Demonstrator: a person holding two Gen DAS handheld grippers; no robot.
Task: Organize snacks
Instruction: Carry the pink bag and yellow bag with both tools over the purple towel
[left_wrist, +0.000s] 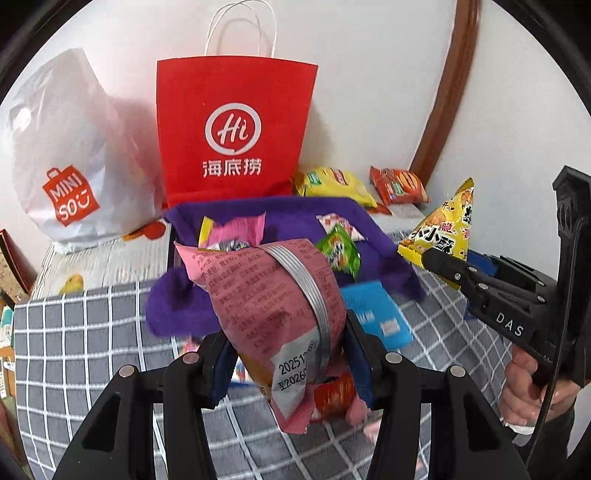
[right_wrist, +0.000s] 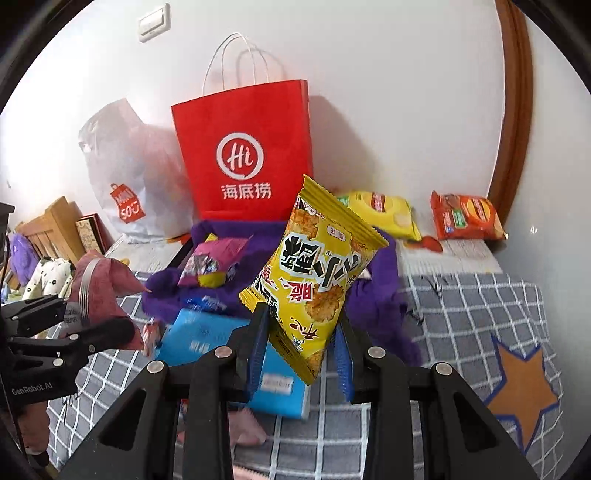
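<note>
My left gripper (left_wrist: 291, 365) is shut on a pink snack packet (left_wrist: 273, 295) and holds it above the checked bedcover. It also shows in the right wrist view (right_wrist: 99, 288). My right gripper (right_wrist: 301, 339) is shut on a yellow snack packet (right_wrist: 314, 266), held up in the air; it shows in the left wrist view (left_wrist: 443, 232) too. Ahead lies a purple plush holder (left_wrist: 295, 214) with small packets inside, a green one (left_wrist: 338, 251) among them. Behind it stands a red paper bag (left_wrist: 232, 129).
A white MINISO plastic bag (left_wrist: 74, 158) sits left of the red bag. A yellow chip bag (right_wrist: 384, 210) and an orange packet (right_wrist: 465, 216) lie by the wall at the right. A blue pack (right_wrist: 218, 339) lies on the grey checked cover (right_wrist: 461, 306).
</note>
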